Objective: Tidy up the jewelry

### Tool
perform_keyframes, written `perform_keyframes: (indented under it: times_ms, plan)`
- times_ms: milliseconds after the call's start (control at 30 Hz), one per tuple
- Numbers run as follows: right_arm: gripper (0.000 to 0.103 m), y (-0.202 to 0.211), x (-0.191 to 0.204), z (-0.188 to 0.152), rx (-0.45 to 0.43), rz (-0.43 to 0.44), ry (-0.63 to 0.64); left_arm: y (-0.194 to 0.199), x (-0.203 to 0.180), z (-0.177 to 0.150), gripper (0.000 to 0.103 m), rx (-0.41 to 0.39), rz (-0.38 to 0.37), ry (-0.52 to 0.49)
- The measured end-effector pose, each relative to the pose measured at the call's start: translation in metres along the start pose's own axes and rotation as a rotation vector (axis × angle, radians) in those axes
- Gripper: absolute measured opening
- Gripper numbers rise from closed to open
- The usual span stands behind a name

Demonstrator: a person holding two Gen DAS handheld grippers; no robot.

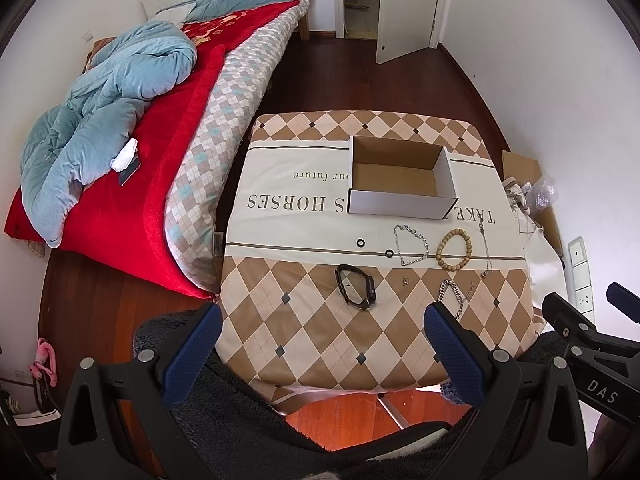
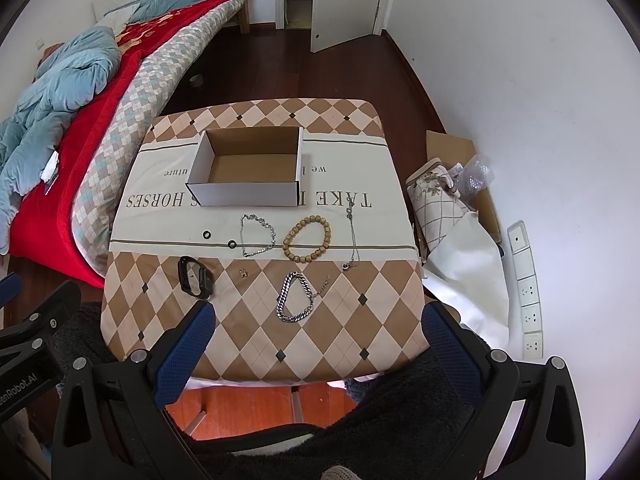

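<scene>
An open cardboard box (image 1: 400,176) (image 2: 248,168) stands empty at the far middle of the clothed table (image 2: 320,340). In front of it lie two black rings (image 2: 207,235), a thin silver chain (image 2: 256,236), a wooden bead bracelet (image 2: 307,239) (image 1: 454,249), a long pendant necklace (image 2: 353,236), a black watch (image 2: 195,277) (image 1: 356,287), a small earring (image 2: 242,273) and a heavy silver chain bracelet (image 2: 296,298). My left gripper (image 1: 322,346) is open and empty above the near table edge, near the watch. My right gripper (image 2: 318,344) is open and empty, near the heavy bracelet.
A bed (image 1: 160,160) with a red blanket and a blue duvet runs along the left. Bags and cardboard (image 2: 452,200) lie on the floor to the right, by a white wall with sockets (image 2: 528,292). A door (image 2: 344,4) stands open at the back.
</scene>
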State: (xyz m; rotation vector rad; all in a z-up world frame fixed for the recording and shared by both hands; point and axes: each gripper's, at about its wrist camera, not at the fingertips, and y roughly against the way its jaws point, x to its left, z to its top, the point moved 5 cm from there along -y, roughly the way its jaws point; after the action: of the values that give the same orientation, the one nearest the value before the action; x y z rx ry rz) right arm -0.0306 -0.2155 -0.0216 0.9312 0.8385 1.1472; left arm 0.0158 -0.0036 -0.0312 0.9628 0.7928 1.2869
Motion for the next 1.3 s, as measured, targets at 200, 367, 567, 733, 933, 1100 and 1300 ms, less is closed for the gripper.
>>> perform_keyframes:
  times_ms: [200, 367, 567, 733, 933, 1100, 1300]
  plan:
    - [0.103, 0.003, 0.000, 0.002, -0.005, 0.002, -0.002, 0.002, 0.001, 0.000, 0.103, -0.005, 0.000, 0.001]
    - [0.103, 0.002, -0.003, 0.006, -0.005, 0.054, -0.038, -0.002, -0.001, 0.003, 0.103, -0.012, -0.001, 0.010]
    - [0.103, -0.023, -0.022, 0.023, -0.008, 0.094, -0.098, -0.036, 0.005, 0.017, 0.103, -0.038, 0.095, 0.005]
    - [0.103, -0.074, -0.037, 0.026, 0.024, 0.011, -0.090, -0.089, 0.014, 0.017, 0.103, 0.031, 0.122, -0.005]
    - [0.103, -0.148, -0.045, 0.003, 0.135, 0.038, -0.147, -0.157, 0.015, -0.002, 0.102, 0.151, 0.105, -0.032]
    - [0.091, -0.188, -0.049, -0.003, 0.155, 0.069, -0.206, -0.202, 0.013, -0.010, 0.096, 0.208, 0.072, -0.021]
    - [0.082, -0.217, -0.049, -0.004, 0.190, 0.097, -0.244, -0.244, 0.008, -0.016, 0.079, 0.283, 0.010, 0.019]
